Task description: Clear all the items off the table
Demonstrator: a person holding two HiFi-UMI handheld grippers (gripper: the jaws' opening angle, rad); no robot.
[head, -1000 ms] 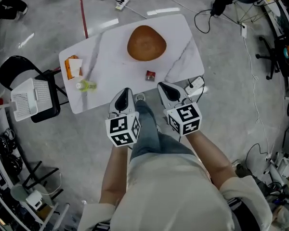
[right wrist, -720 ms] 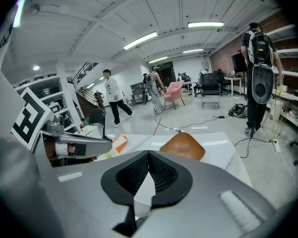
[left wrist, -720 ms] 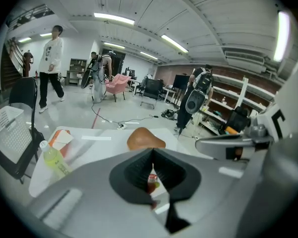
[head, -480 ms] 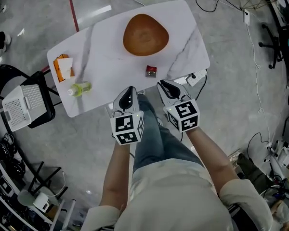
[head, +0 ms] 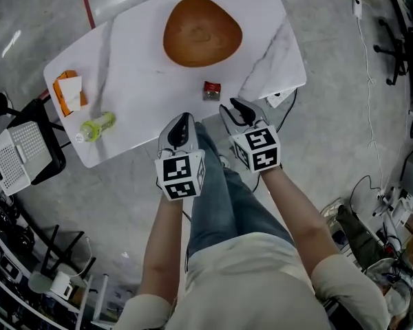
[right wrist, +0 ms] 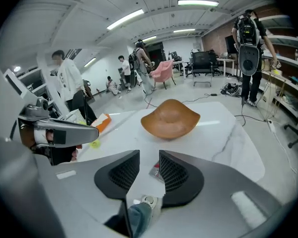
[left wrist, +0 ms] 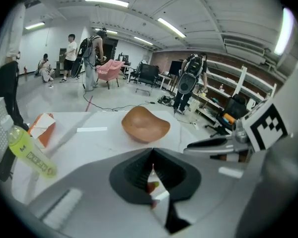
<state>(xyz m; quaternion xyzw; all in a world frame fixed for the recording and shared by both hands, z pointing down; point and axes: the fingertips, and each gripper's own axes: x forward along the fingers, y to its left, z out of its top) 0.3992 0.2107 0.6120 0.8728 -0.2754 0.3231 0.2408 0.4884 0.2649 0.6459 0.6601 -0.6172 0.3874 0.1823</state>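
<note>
- The table [head: 138, 81] is a rounded white slab with grey marble veining. It carries four items, all well apart from one another.
- A smooth brown bowl [head: 202, 31], shaped like a softened triangle with a shallow hollow, sits toward the far edge.
- A small red square packet [head: 211, 90] lies flat near the near edge, just ahead of the two grippers.
- A clear yellow-green plastic bottle [head: 96, 126] lies on its side near the table's left end. An orange and white carton [head: 69, 92] lies just beyond it.
- The left gripper [head: 184, 121] has its ribbed black pads closed tip to tip, with nothing caught between them.
- The right gripper [head: 239, 108] has its jaws partly apart, having just been opening, and its pads press on nothing.
- Both grippers hover over the table's near edge and tilt downward.
- In the right gripper view the packet shows through the gap on the tabletop beyond, partly hidden behind one pad.
- The print on the packet, the carton and the bottle's label is too small to read.
- The table's legs are hidden under its top.
- A white perforated basket [head: 14, 158] rests on a black chair [head: 47, 162] beside the table's left end. The chair is largely covered by the basket.
</note>
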